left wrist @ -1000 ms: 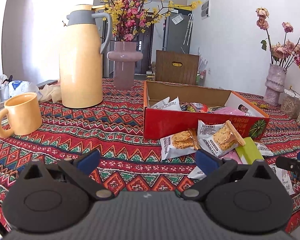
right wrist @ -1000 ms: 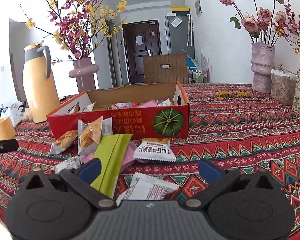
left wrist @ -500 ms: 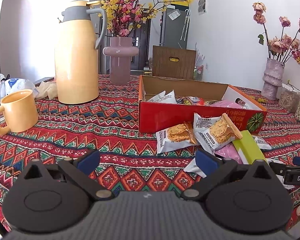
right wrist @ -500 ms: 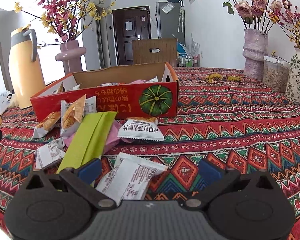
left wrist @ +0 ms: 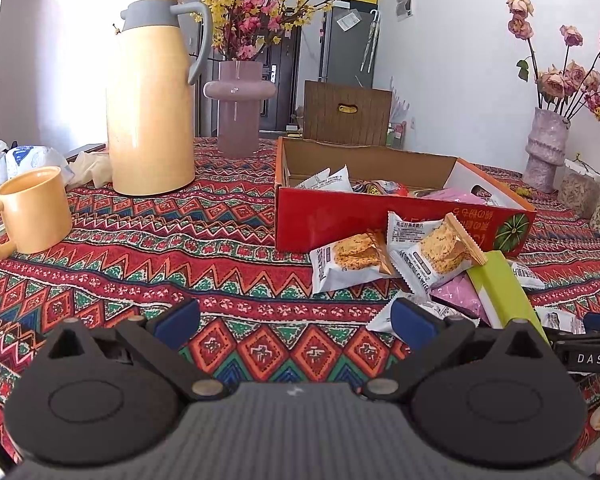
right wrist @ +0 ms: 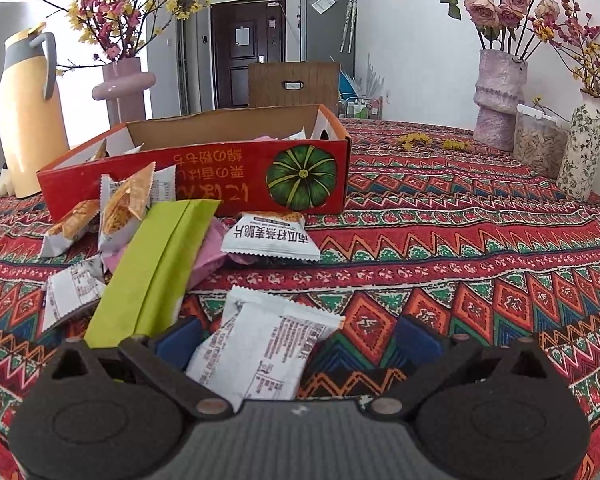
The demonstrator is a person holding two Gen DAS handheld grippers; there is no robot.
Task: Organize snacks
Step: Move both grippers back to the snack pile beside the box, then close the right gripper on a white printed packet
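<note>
A red cardboard box [left wrist: 380, 220] [right wrist: 204, 176] with a pumpkin print holds several snack packets. Loose packets lie in front of it: cracker packets [left wrist: 432, 248] [right wrist: 124, 204], a lime-green packet [right wrist: 160, 264] [left wrist: 500, 288], a pink one [left wrist: 456, 296] and a white packet with black characters [right wrist: 270, 240]. My right gripper [right wrist: 296, 336] is open and low over the cloth, with a white packet [right wrist: 260, 344] lying between its fingers. My left gripper [left wrist: 296, 318] is open above bare tablecloth, left of the pile, its right fingertip near a white packet [left wrist: 380, 318].
A yellow thermos jug [left wrist: 152, 96] and a yellow mug [left wrist: 34, 208] stand left of the box. Flower vases [left wrist: 240, 108] [right wrist: 498, 100] [right wrist: 580, 148] and a clear container [right wrist: 540, 140] line the back and right. A patterned tablecloth [right wrist: 460, 240] covers the table.
Both grippers moved forward and lower toward the snack pile. The white packet now lies between my right gripper's fingers. Both stayed open.
</note>
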